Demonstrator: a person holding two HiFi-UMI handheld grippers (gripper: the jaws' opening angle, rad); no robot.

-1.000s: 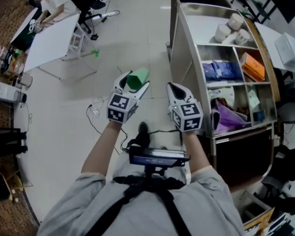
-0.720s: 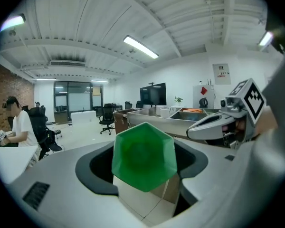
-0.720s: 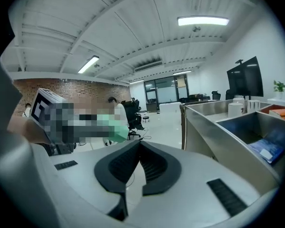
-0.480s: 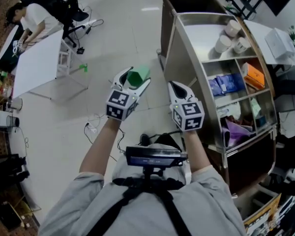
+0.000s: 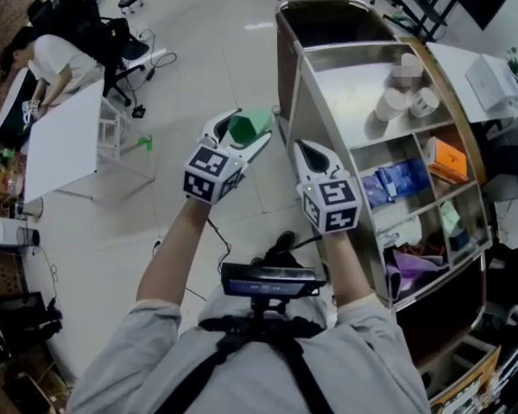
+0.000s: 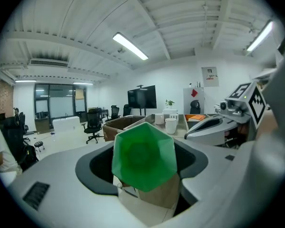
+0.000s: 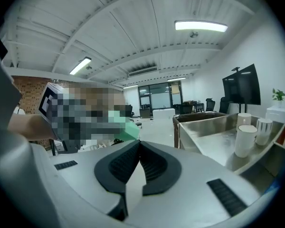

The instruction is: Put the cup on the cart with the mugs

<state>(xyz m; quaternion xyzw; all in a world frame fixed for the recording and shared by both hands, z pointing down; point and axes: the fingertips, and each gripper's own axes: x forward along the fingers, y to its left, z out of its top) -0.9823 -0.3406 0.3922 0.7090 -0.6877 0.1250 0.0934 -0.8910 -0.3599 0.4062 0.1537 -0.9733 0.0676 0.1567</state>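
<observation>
Left gripper pinches the green cup, just off the cart's left edge. Mugs sit near the top shelf's right edge, so the cup likely has to go right. Right gripper, pressed together and empty, is nearer the cart. The cup's axis and mouth can't be read, and its body hides the pads.

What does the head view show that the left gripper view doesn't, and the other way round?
Only the head view: the cart's lower shelves, with blue packs and a purple bag. Only the left gripper view: ceiling lights and a dark screen. Both: the green cup held in the left gripper, and white mugs on the cart's top shelf.
</observation>
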